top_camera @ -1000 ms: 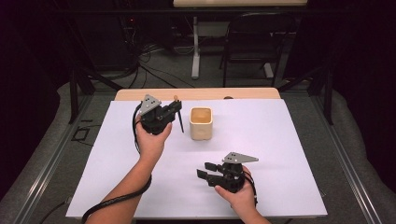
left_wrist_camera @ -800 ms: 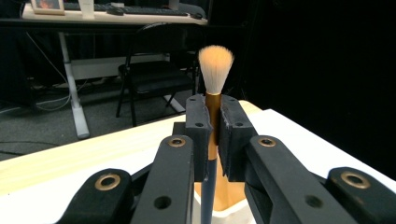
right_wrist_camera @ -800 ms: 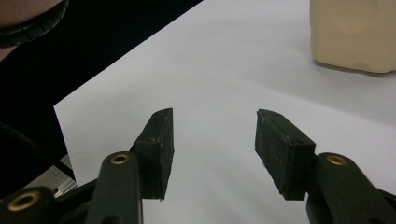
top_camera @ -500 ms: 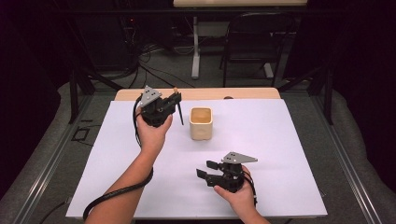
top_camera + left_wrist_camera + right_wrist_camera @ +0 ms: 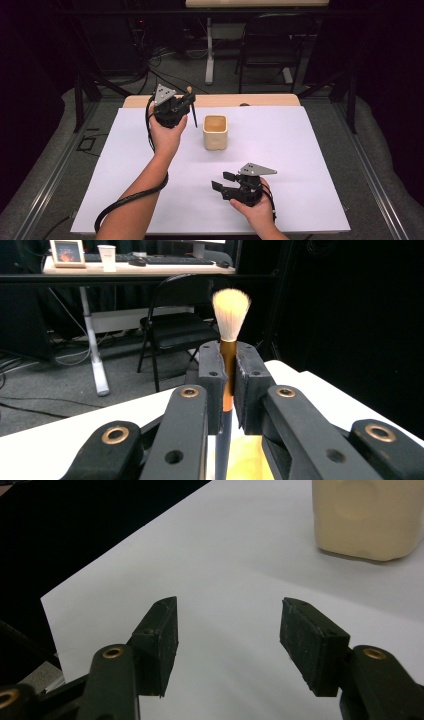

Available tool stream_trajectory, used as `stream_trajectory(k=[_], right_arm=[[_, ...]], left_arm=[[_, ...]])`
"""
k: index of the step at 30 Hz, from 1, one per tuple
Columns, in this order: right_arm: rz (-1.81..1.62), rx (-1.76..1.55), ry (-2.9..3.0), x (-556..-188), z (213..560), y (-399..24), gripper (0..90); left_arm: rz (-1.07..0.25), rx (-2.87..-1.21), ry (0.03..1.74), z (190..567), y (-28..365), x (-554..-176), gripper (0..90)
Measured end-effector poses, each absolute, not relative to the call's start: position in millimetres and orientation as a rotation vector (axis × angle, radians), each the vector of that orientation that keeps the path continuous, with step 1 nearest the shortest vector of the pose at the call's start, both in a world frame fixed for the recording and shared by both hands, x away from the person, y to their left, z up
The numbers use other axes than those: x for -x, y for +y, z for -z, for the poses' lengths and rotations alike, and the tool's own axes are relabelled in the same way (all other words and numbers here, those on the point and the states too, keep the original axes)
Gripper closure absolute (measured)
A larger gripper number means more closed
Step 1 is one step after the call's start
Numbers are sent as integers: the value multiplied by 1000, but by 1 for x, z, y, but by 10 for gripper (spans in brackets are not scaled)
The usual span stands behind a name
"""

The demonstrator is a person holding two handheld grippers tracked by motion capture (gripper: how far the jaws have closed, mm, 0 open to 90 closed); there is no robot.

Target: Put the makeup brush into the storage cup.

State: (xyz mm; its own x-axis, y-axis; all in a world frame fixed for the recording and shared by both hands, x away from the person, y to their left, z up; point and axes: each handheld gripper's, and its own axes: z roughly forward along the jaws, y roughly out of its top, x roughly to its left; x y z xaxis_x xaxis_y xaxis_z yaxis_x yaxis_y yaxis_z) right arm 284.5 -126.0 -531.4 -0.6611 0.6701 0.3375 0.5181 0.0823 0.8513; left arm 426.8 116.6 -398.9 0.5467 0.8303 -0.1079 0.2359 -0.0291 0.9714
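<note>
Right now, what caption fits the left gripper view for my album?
The left gripper pinches a brush upright, its pale bristles on top.

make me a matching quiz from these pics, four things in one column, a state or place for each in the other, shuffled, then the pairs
Things:
1. left gripper
2. right gripper
3. brush
4. cream cup

States or places:
A. stands upright on the white sheet, nothing held in it
B. jaws apart, nothing between them
C. bristles up, handle clamped between two pads
D. shut on a thin handle, raised left of the cup

Pairs: 1-D, 2-B, 3-C, 4-A
</note>
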Motion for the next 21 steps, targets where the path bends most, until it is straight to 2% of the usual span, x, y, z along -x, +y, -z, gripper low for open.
stream_trajectory(k=[21], right_arm=[[-1650,-1212,2179,-285,534,-125,401]], left_arm=[[-652,-1559,971,391,110,-437,838]])
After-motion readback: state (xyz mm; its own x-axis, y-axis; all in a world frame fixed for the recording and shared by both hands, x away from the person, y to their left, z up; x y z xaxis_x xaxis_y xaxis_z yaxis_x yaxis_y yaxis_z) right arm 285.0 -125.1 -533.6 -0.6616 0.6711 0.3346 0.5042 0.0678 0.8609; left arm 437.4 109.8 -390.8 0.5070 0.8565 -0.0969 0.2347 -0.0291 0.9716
